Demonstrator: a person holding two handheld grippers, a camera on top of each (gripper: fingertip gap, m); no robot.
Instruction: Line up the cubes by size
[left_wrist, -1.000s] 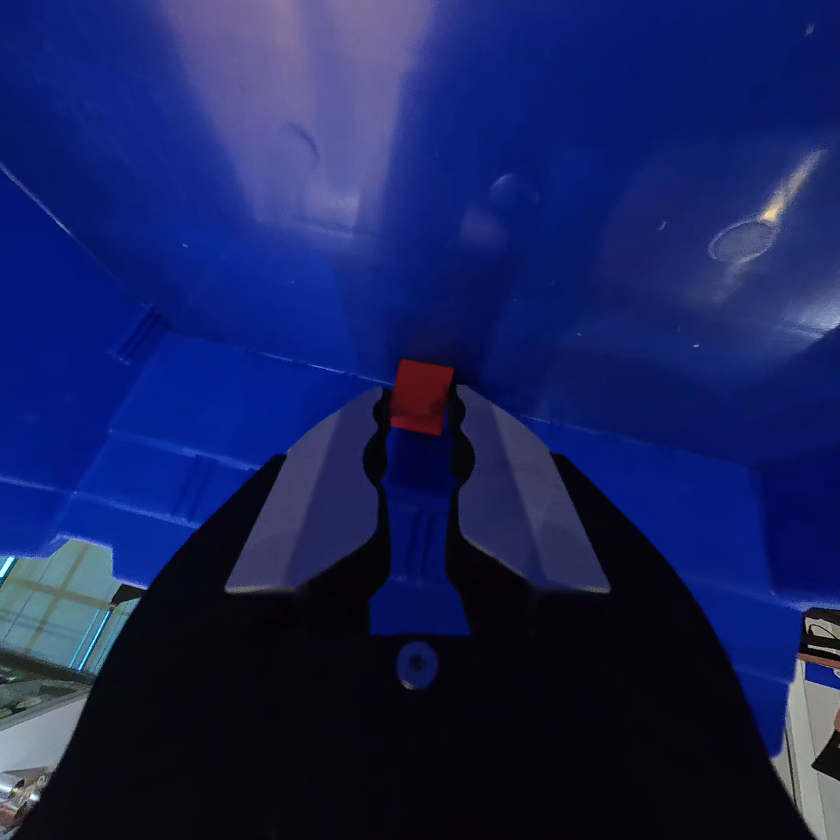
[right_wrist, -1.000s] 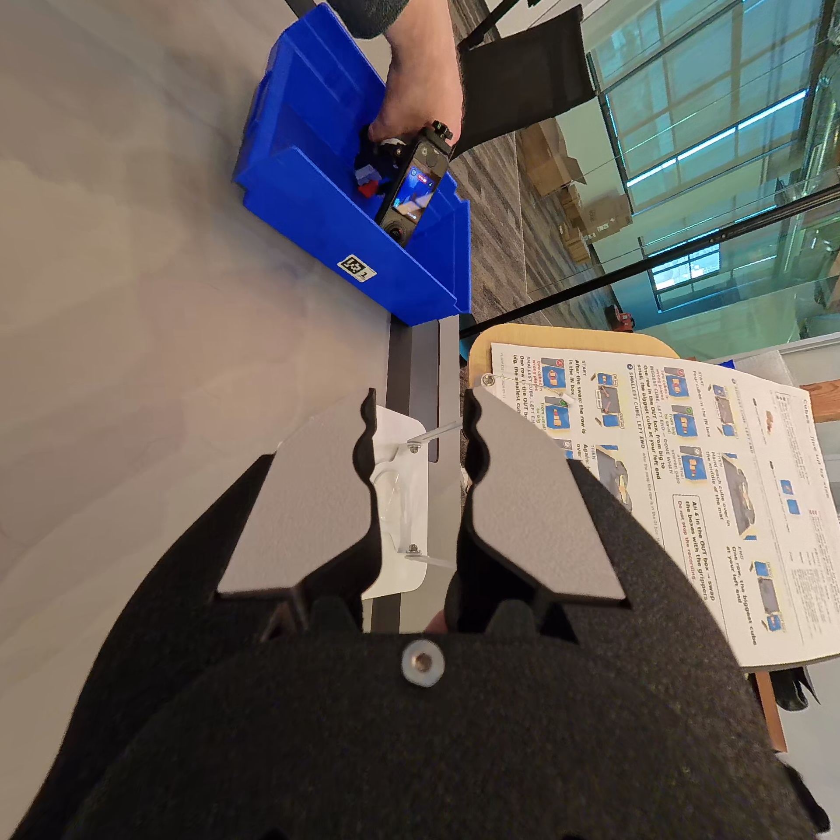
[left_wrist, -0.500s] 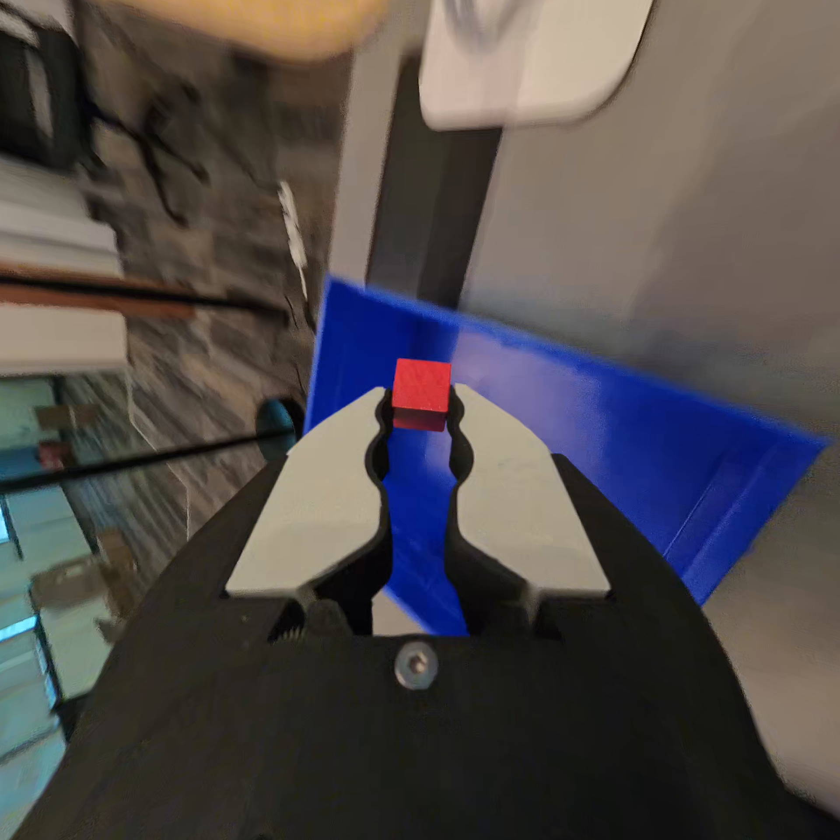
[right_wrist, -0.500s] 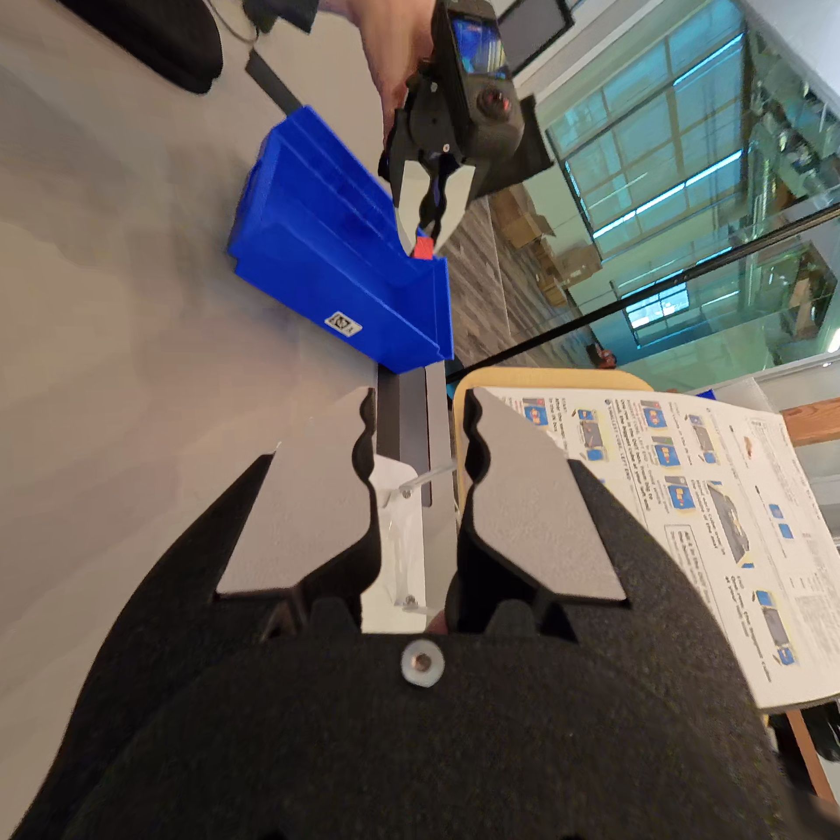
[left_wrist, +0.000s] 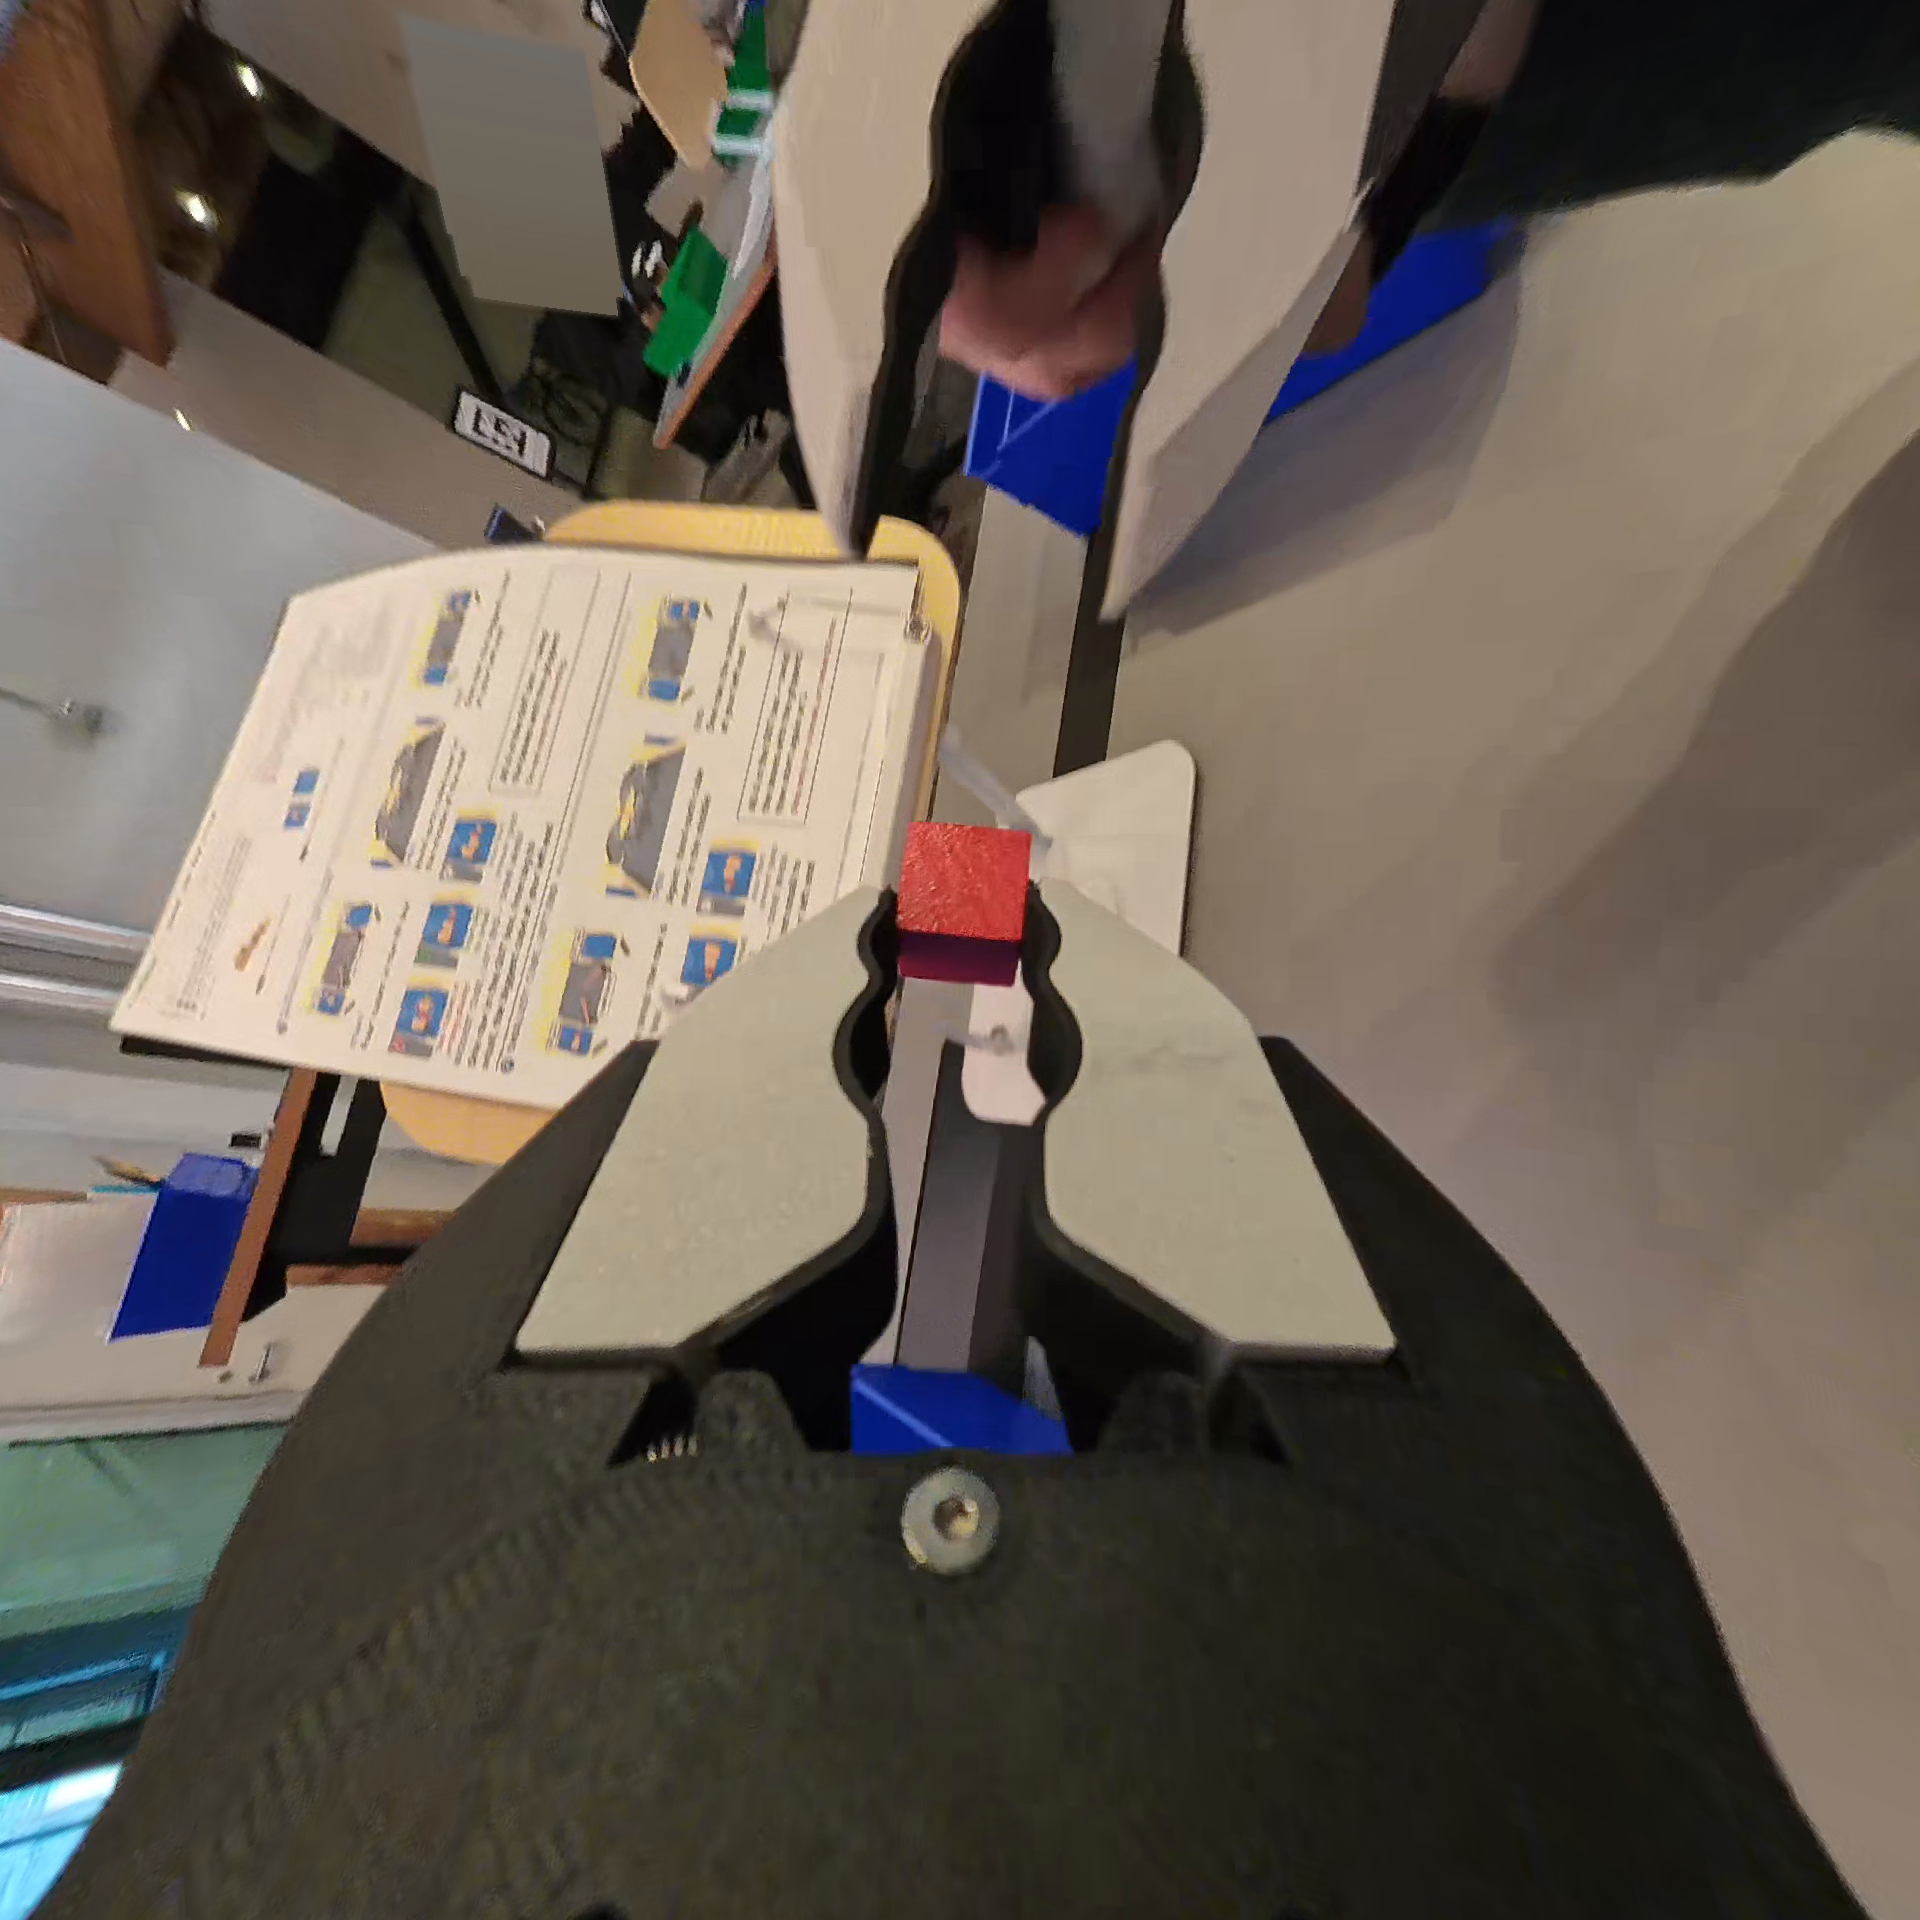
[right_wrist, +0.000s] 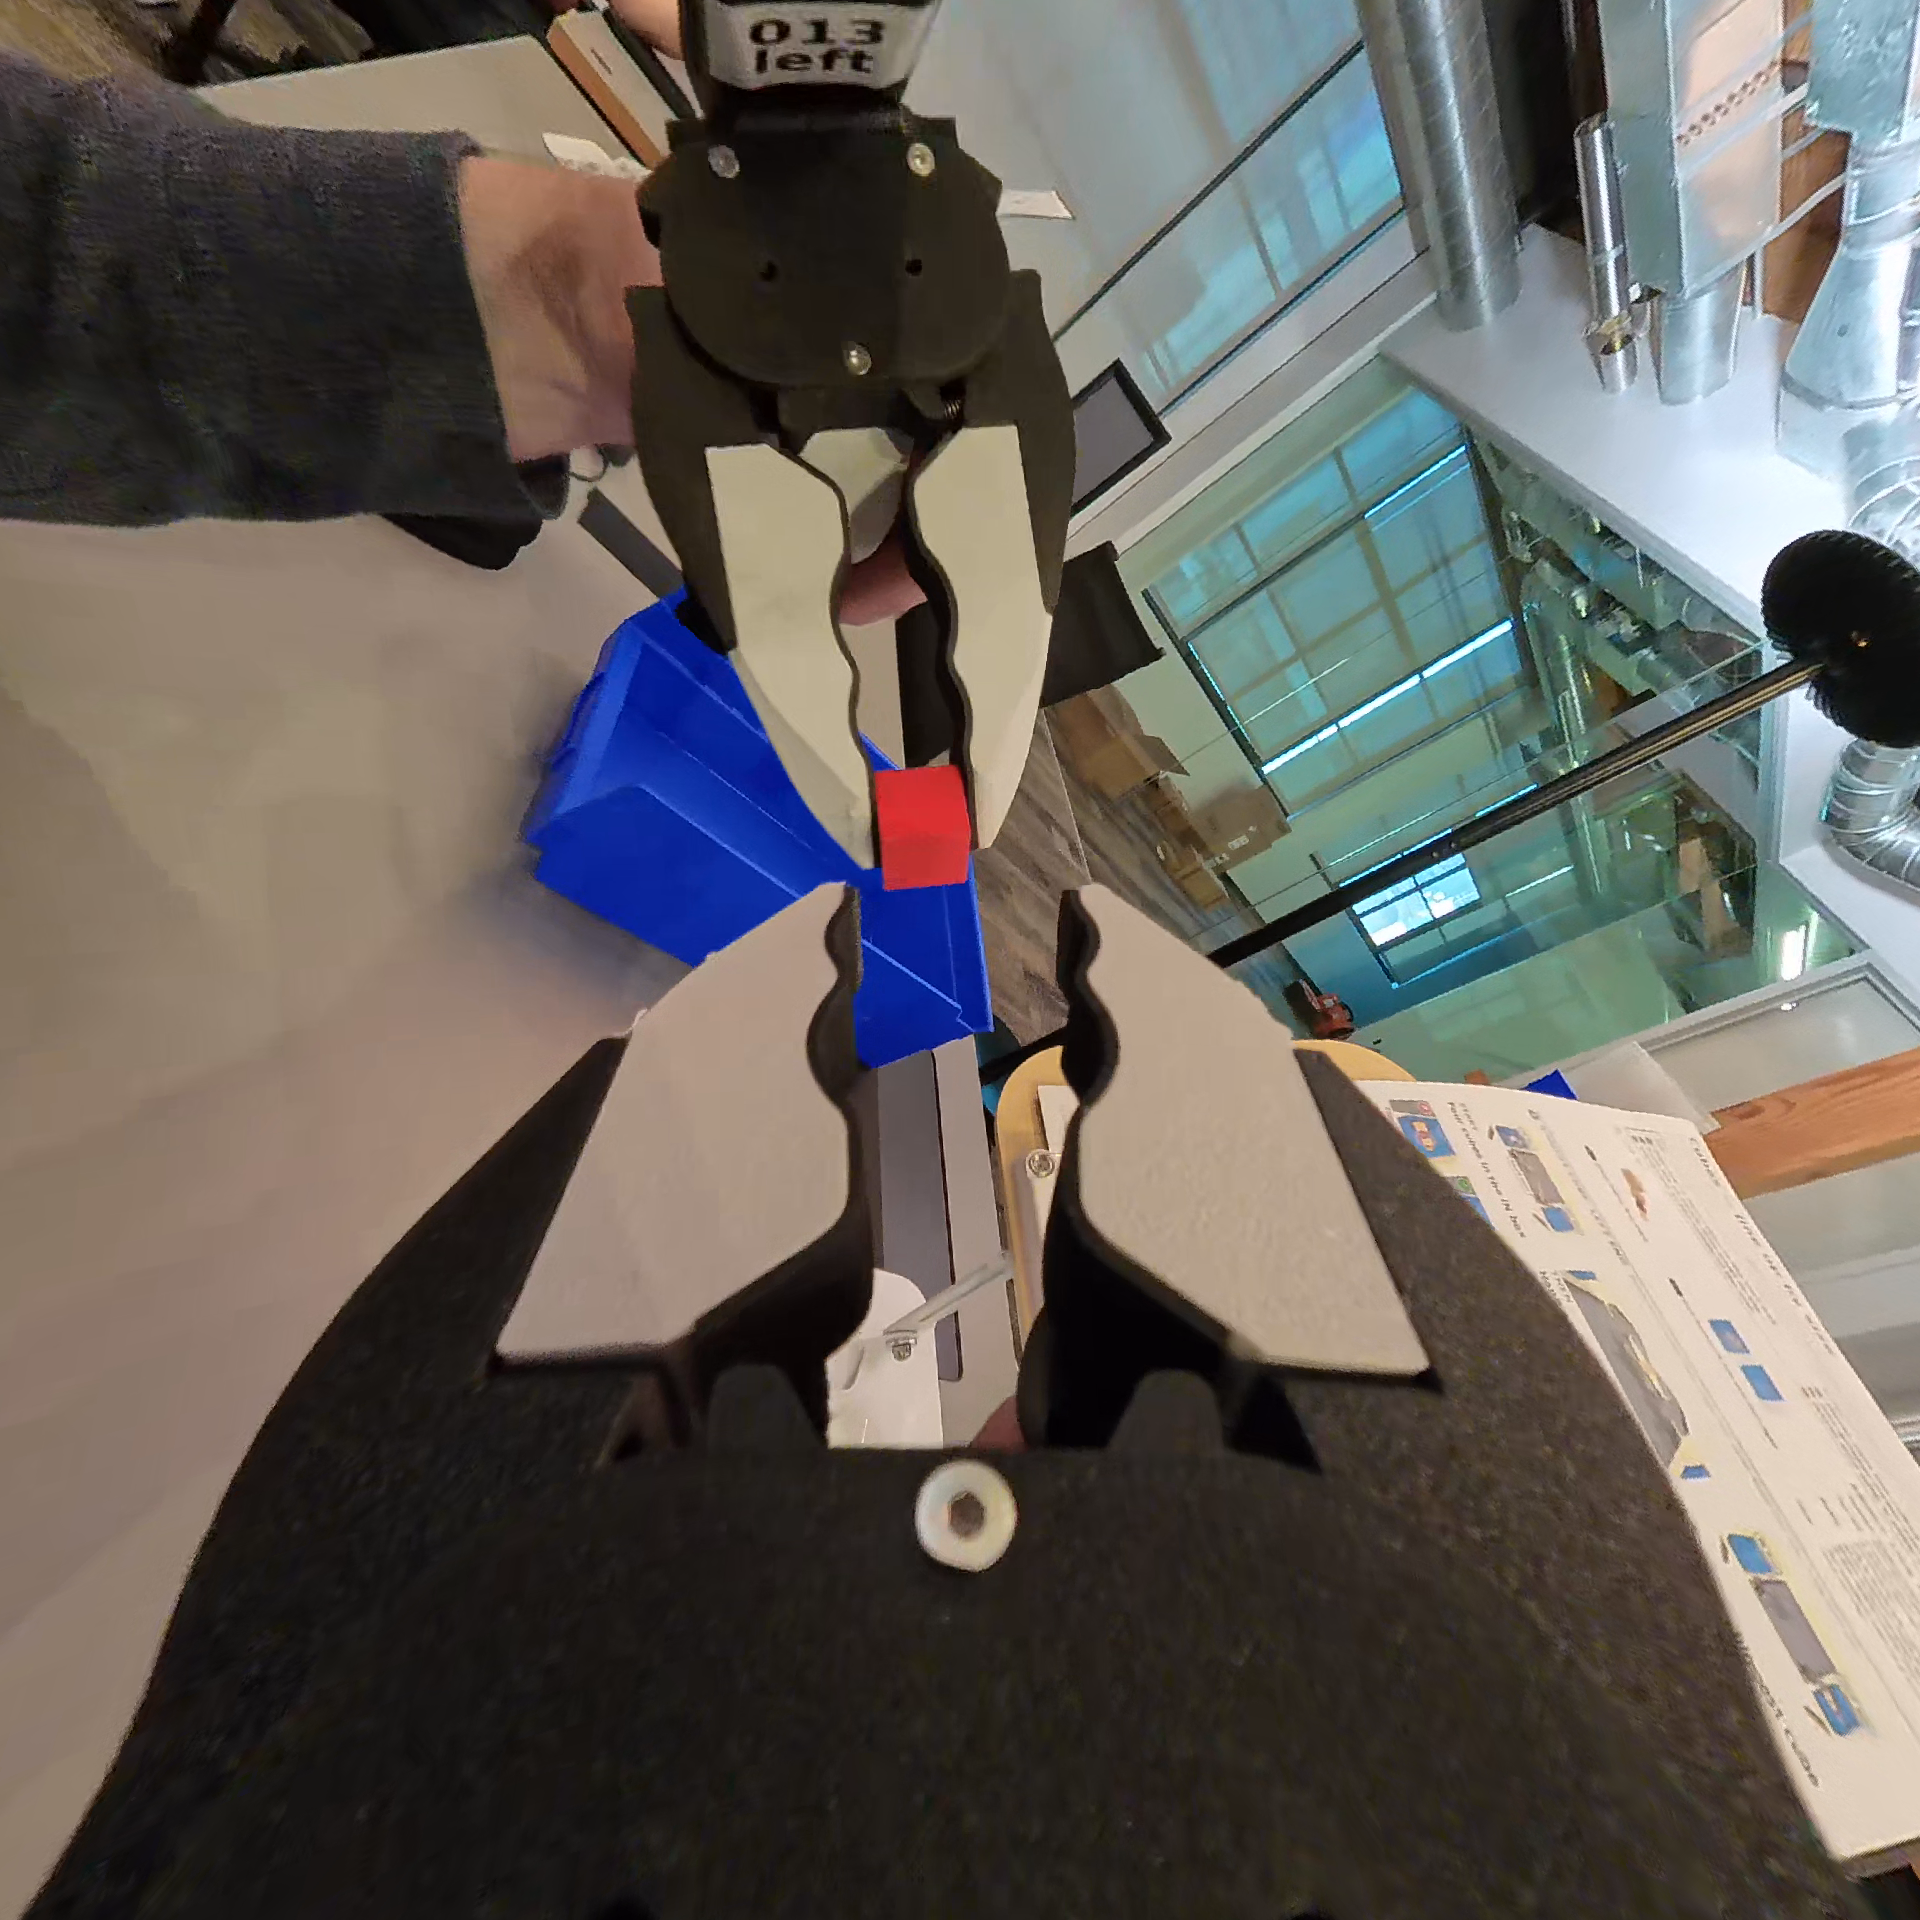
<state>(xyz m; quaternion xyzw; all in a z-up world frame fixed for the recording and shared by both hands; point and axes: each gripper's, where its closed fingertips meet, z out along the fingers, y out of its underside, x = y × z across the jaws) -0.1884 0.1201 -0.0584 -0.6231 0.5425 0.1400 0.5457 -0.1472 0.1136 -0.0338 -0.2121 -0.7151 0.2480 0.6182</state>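
Cube, small and red (left_wrist: 961, 894), sits pinched at the very tips of the left tongs (left_wrist: 961, 909), held in the air above the grey counter (left_wrist: 1558, 935). Both pads press its sides, and about half of the cube juts out past the fingertips. In the right wrist view the same red cube (right_wrist: 920, 826) hangs tip-down from the left tongs (right_wrist: 914, 821), just in front of the right tongs (right_wrist: 956, 925), whose jaws stand apart with nothing between them. The two pairs of tongs point at each other, tips near but not touching.

Beyond the cube, a white plate with a clear clip (left_wrist: 1117, 821) lies on the counter beside a dark seam. To one side a printed instruction sheet (left_wrist: 540, 810) rests on a tan board. Farther off, a blue bin (right_wrist: 686, 821) stands on the counter. A sleeved hand (right_wrist: 551, 312) grips the left tool's handle. No other cubes and no row are in view.

Risks, as a judgement: the hold is shallow, so a jolt or quick swing could twist the cube loose and send it rolling toward the counter edge. If the cube is to pass between the tongs, letting go before the other pair has closed would drop it. The two tips could also knock together.
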